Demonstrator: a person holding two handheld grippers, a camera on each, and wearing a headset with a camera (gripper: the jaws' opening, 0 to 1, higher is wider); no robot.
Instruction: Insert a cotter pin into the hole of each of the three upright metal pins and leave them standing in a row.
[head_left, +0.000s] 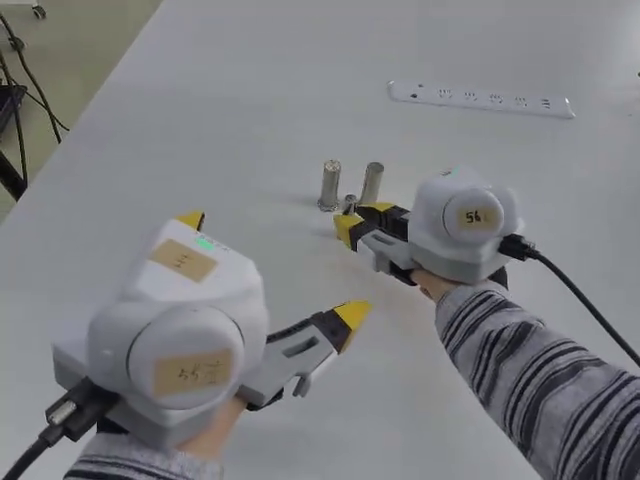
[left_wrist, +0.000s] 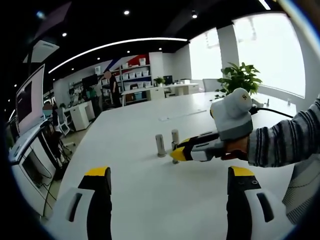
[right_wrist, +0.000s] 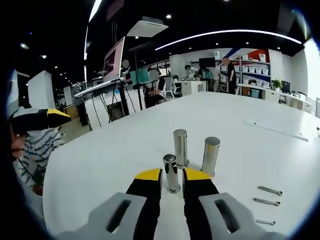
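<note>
- The right gripper (right_wrist: 172, 176) has its yellow-tipped jaws drawn close on either side of the short polished metal pin (right_wrist: 171, 172). The pin stands upright on the white tabletop (right_wrist: 100, 165). I cannot tell whether the pads actually press it.
- The left gripper (left_wrist: 169, 171) hangs nearer the person, jaws spread wide, with nothing between them.
- The rear metal pin (right_wrist: 180, 147) and the right-hand metal pin (right_wrist: 210, 155), both taller, stand just behind the short one, close to it but apart.
- Three thin grey wire cotter pins (right_wrist: 266, 201) lie flat on the table to the right gripper's right. None is fitted, so the task looks near its start.
- The step in hand appears to be steadying the short pin. Close square and gently, low on its body, so it neither tips nor knocks its neighbours.
- The cross hole is too small to make out, so leave the upper part of the pin clear of the jaws.
- The flat wires will likely slide on the smooth top, so the free gripper should pinch one by an end.
</note>
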